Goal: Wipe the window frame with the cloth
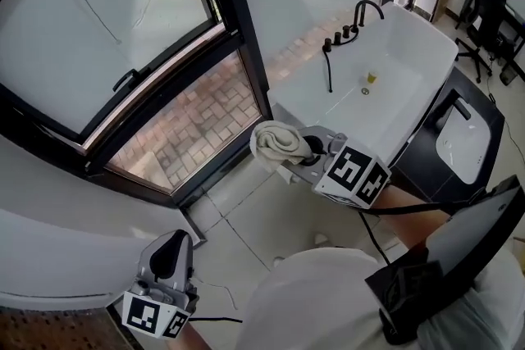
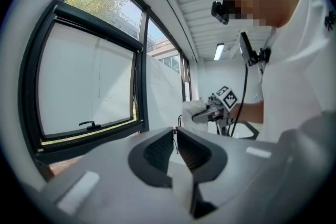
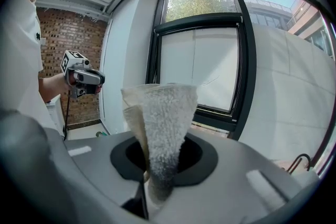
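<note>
Head view: the right claw (image 1: 308, 146) pinches the cloth (image 1: 274, 141) near a lower corner of the window frame (image 1: 248, 53). The left claw (image 1: 171, 252) hangs low, well apart.
Left gripper view: jaws pressed together, empty.
Right gripper view: the cloth (image 3: 160, 123) stands bunched between the jaws.

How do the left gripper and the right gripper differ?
The right gripper is shut on the cloth; the left gripper has jaws together on nothing. In the head view the right gripper shows by the bathtub, the left gripper below the window frame. Both are grey.
</note>
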Available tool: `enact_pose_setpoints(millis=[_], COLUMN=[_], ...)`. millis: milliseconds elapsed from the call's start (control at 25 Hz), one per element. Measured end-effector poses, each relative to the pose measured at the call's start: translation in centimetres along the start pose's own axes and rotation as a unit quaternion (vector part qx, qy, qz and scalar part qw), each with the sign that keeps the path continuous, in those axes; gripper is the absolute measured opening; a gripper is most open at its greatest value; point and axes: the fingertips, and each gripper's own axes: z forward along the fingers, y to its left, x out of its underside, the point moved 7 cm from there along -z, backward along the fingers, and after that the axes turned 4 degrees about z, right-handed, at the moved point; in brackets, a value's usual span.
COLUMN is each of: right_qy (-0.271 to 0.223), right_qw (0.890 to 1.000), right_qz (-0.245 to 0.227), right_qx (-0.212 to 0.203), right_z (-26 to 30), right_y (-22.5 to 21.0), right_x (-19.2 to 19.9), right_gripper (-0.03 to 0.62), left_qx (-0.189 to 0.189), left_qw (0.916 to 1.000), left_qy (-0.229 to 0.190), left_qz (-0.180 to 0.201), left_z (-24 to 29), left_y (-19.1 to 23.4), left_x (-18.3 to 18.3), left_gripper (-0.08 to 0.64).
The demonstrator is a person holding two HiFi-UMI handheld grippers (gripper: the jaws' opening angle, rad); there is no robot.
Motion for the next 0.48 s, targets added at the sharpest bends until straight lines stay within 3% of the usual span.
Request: enact_pose_setpoints(millis=[480], right_qy=[0.005], right_qw=[1.000], right_qz=[0.004], right_qx=[0.004], right_z=[0.05], right_y=[0.29], right_x=[0.36], right_gripper=[0.072], left_qx=[0.014], left_qw=[0.9998], left_qy=[-0.007], left_qz=[0.008], left_z=[0.23], left_y=[-0.17], left_x=[-0.52], left_gripper=[0.040])
